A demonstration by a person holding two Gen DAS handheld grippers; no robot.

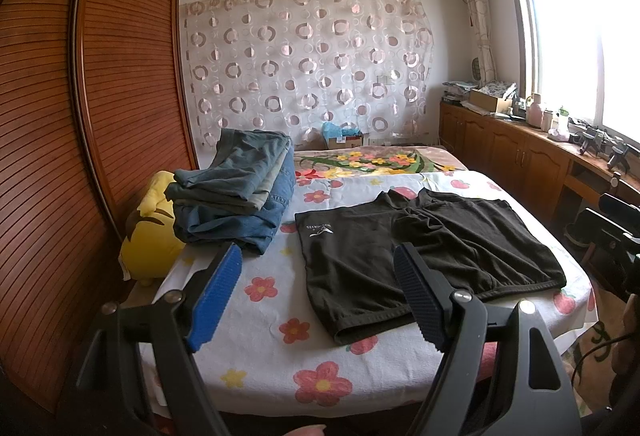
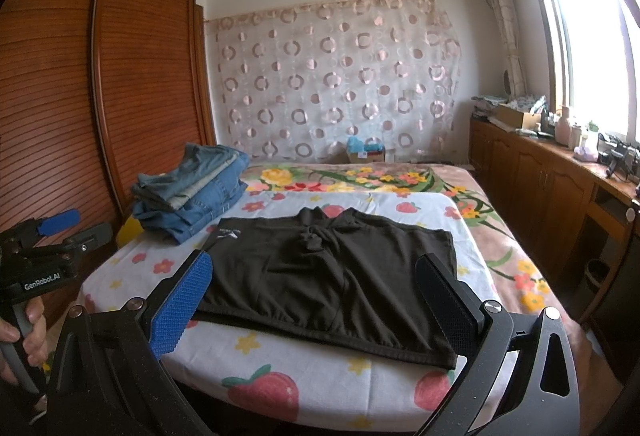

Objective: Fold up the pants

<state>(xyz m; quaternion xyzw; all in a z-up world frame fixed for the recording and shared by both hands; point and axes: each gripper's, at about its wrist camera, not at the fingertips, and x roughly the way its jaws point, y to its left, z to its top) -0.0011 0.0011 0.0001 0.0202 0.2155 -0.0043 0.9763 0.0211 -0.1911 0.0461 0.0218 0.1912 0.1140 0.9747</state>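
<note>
Black shorts (image 1: 424,248) lie flat on the flowered sheet of the bed (image 1: 272,316), waistband toward me, a white logo at the far left corner. They also show in the right wrist view (image 2: 332,276). My left gripper (image 1: 318,292) is open and empty, held above the bed's near edge, left of the shorts' near corner. My right gripper (image 2: 316,296) is open and empty, hovering over the shorts' near hem. The left gripper also shows at the far left of the right wrist view (image 2: 60,232).
A stack of folded jeans (image 1: 240,192) sits at the bed's far left, beside a yellow plush toy (image 1: 154,232). A wooden wardrobe (image 1: 80,116) stands left. Low wooden cabinets (image 1: 520,152) with clutter run under the window on the right.
</note>
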